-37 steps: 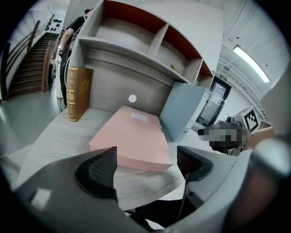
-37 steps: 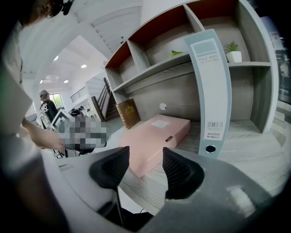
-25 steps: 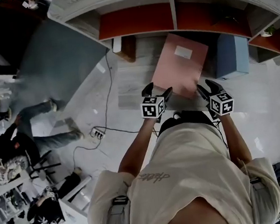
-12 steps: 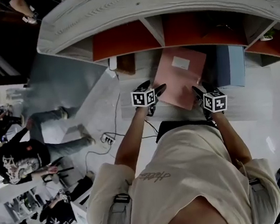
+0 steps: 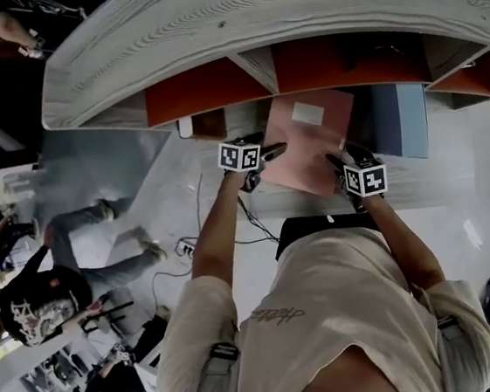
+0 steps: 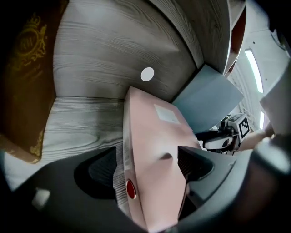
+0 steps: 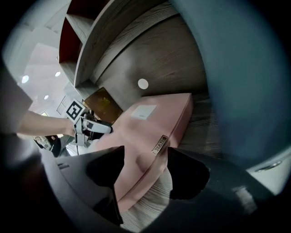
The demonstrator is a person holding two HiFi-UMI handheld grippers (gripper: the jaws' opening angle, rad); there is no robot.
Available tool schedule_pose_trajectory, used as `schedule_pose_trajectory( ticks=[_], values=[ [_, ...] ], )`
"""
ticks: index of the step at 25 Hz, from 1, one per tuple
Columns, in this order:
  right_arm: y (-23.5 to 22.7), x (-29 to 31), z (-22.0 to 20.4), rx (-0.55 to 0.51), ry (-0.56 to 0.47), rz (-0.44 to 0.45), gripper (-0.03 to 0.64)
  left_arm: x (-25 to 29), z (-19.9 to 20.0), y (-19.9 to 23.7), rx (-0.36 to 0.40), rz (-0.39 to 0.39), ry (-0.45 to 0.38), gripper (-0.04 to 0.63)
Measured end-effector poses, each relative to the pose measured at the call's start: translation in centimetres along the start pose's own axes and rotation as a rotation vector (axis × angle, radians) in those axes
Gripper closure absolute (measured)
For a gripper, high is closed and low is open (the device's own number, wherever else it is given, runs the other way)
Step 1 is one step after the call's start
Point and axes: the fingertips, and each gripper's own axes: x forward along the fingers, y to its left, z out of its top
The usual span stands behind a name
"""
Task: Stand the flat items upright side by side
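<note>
In the lower bay of the wooden shelf (image 5: 207, 19), a pink flat case (image 5: 305, 140) stands tilted between a brown book (image 6: 25, 77) with a gold crest and a blue case (image 5: 399, 120). The left gripper (image 5: 267, 144) straddles the pink case loosely, one jaw clear of its spine. The right gripper (image 5: 343, 155) also straddles it, and its jaws have just been opening. The case's white label (image 5: 308, 114) looks blank, and the spine tag (image 7: 159, 144) is unreadable.

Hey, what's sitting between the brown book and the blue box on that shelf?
A pink box stands between the brown book and the blue box. The left gripper view shows all three in a row.
</note>
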Motion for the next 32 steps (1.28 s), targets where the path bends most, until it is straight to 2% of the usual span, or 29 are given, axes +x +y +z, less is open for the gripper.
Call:
schedule_pose_trajectory(
  ticks=[2, 6, 11, 15, 20, 25, 32],
  values=[
    [-0.4, 0.4, 0.4, -0.006, 0.007, -0.025, 0.313, 0.6, 0.8, 0.4, -0.025, -0.036, -0.01, 0.155],
    [-1.2, 0.9, 0.7, 0.058, 0.023, -0.04, 0.311, 1.6, 1.9, 0.2, -0.099, -0.104, -0.055, 0.155],
    [-1.6, 1.6, 1.3, 0.144, 0.04, -0.051, 0.311, 2.1, 2.8, 0.5, -0.111, -0.123, -0.075, 0.158],
    [-2.6, 2.2, 2.1, 0.148, 0.059, -0.069, 0.302, 3.0, 4.2, 0.2, -0.147, -0.165, -0.084, 0.163],
    [-2.8, 2.7, 1.8, 0.169, 0.105, -0.078, 0.288, 3.9, 3.8, 0.3, -0.105, -0.095, -0.065, 0.169],
    [-2.6, 2.6, 2.1, 0.136, 0.114, -0.078, 0.298, 3.3, 3.7, 0.0, -0.079, -0.086, -0.06, 0.19],
    [-1.1, 2.5, 2.2, 0.065, 0.118, -0.063, 0.304, 0.9, 2.7, -0.2, -0.074, -0.044, -0.121, 0.196]
  ],
)
